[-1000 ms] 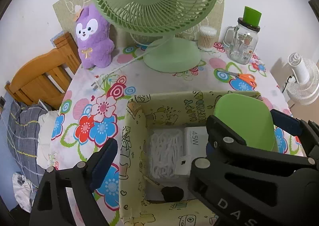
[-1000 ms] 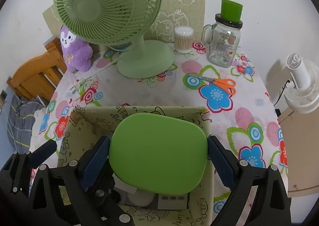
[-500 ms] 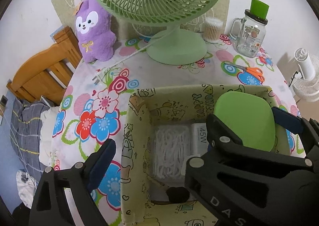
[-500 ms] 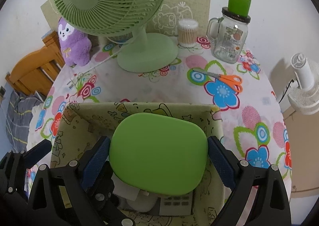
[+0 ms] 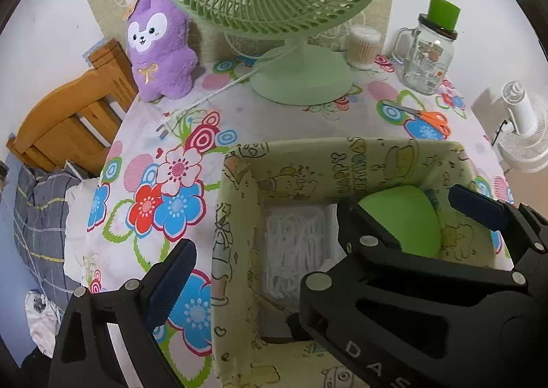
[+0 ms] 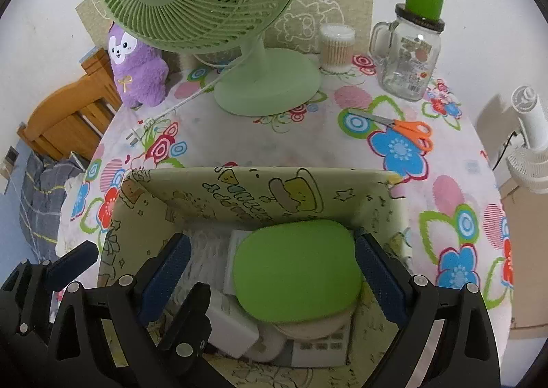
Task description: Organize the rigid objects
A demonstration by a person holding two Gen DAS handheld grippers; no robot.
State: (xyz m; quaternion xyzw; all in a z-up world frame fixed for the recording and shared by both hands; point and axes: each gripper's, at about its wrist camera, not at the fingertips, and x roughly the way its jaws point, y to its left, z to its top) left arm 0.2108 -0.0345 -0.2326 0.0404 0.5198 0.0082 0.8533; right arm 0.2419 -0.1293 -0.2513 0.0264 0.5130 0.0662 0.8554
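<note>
1. The right gripper (image 6: pixel 270 271) reaches down into the pale green fabric storage box printed with cartoon drawings (image 6: pixel 260 189), which stands on the table (image 6: pixel 274 134) in the lower middle of the right wrist view.
2. Between its blue-padded fingers (image 6: pixel 378 273) lies the flat, rounded-rectangle green plastic object (image 6: pixel 297 271). The right pad looks to be touching the object's edge, while the left pad stands clear of it with a gap, so the jaws are spread about as wide as the object and I judge the grip released or nearly so.
3. The green object is inside the box, low against its right wall, resting tilted on a white charger block (image 6: pixel 233 328) and other white items; a white coiled cable (image 5: pixel 296 240) fills the floor to its left.
4. Its long axis runs left to right across the frame, in line with the gap between the fingers, so the right gripper is the nearer one by far.
5. The left gripper (image 5: pixel 322 240) is wide open and holds nothing; its left finger sits outside the box's left wall, over the table.
6. Room is tight: the box's right wall is just beside the right finger. Straight up and back towards the camera looks like the open way out.
7. Beyond the box the table is free up to the green desk fan (image 6: pixel 267 86) and the orange-handled scissors (image 6: pixel 407 129).
</note>
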